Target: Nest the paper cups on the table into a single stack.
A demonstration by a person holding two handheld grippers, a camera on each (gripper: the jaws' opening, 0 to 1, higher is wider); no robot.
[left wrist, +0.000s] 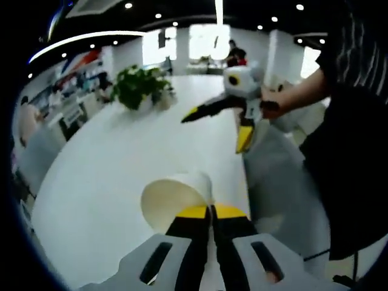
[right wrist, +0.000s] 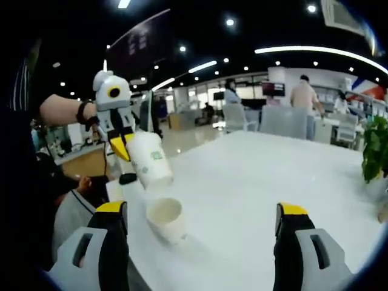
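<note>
My left gripper is shut on the rim of a white paper cup, whose open mouth faces the camera. In the right gripper view that same cup, with a green mark on its side, hangs tilted in the left gripper just above and behind a second paper cup. The second cup stands upright on the white table near its edge. My right gripper is open, its jaws wide apart, with the standing cup a little ahead of its left jaw. In the left gripper view the right gripper hovers open over the table.
A potted green plant sits far along the table. The table edge runs close to the person's dark striped clothing. Grey chairs and people stand beyond the table in an open office.
</note>
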